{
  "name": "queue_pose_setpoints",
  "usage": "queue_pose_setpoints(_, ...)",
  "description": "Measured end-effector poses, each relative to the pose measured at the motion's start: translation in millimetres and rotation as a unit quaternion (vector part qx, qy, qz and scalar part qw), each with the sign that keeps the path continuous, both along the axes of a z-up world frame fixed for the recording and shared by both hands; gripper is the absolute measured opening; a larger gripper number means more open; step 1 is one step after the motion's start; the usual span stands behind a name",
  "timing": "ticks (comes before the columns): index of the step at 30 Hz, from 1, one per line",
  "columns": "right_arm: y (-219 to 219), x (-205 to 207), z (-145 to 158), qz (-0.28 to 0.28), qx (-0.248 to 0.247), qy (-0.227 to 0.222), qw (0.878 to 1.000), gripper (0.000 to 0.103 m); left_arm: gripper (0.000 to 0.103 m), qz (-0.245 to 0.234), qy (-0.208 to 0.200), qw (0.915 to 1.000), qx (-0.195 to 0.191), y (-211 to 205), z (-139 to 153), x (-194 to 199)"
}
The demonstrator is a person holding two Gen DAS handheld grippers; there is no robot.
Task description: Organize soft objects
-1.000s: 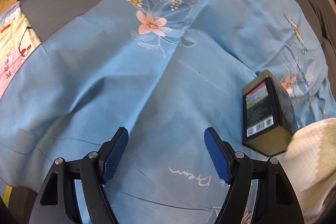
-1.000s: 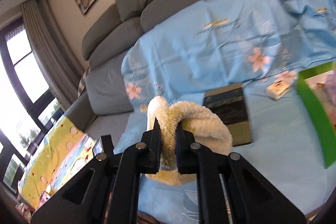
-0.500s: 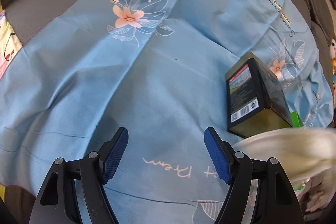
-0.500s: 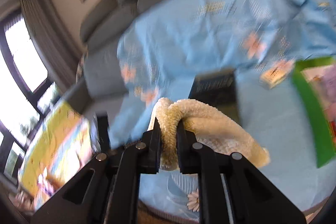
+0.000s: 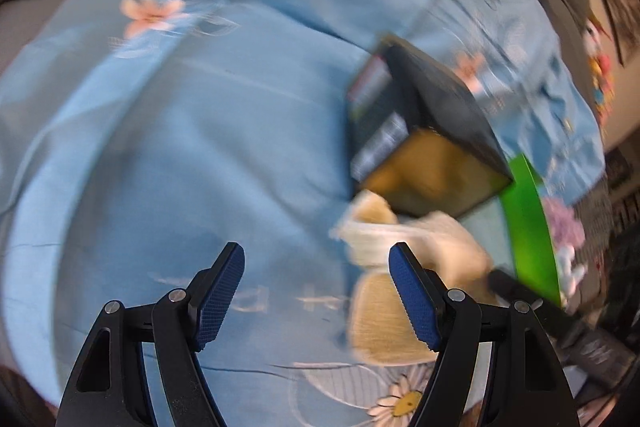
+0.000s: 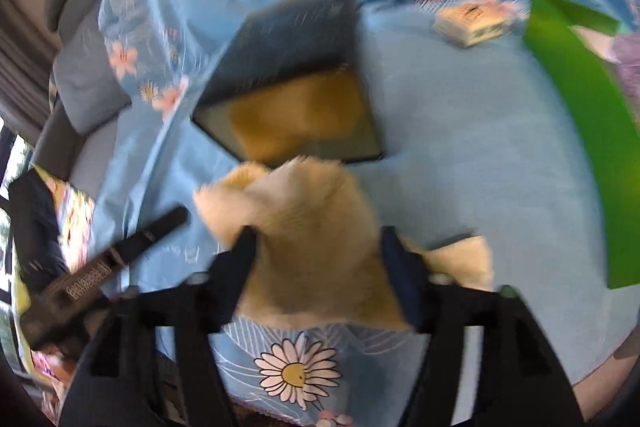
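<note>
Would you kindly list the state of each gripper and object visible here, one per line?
Right gripper: jaws have just been opening, fluffy cream cloth between them, no longer pinched.
Left gripper: open, nothing between the jaws.
Fluffy cream cloth: crumpled on the blue floral sheet, its far edge at the dark box.
Dark box: lying flat on the sheet.
Small white box: on the sheet, apart.
</note>
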State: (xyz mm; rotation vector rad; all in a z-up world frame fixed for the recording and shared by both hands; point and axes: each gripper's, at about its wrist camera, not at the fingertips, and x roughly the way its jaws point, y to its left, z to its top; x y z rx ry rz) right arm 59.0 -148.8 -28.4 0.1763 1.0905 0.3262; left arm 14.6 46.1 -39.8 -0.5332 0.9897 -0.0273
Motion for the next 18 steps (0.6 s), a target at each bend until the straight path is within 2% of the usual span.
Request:
queue_pose_setpoints(2, -14, -4, 7, -0.021, 0.001, -0.02, 1.0, 0.08, 0.075, -0.023, -0.003, 0.9997, -0.005, -15, -3, 4)
queue_pose_setpoints(5, -33, -7, 10, -0.047, 0.02, -0.015, 0.999, 0.087, 0.075, -0.05, 0.004, 0.9986, -0.015, -30, -10, 10)
queue_pose_setpoints(8, -45, -4, -1, -0.058, 0.048, 0.022, 0.997, 0.087, 0.075, -0.068, 0.013, 0.9974, -0.019, -41, -16, 15)
queue_pose_setpoints(14, -36, 5, -36, -0.061, 0.073, 0.096, 0.991, 0.088, 0.075, -0.101, 0.002, 0.9948, -0.012, -60, -18, 15)
queue_pose_setpoints(18, -31, 10, -46, -0.065, 0.107, 0.112, 0.986, 0.088, 0.075, -0.122, -0.007, 0.9925, -0.002, -70, -19, 12)
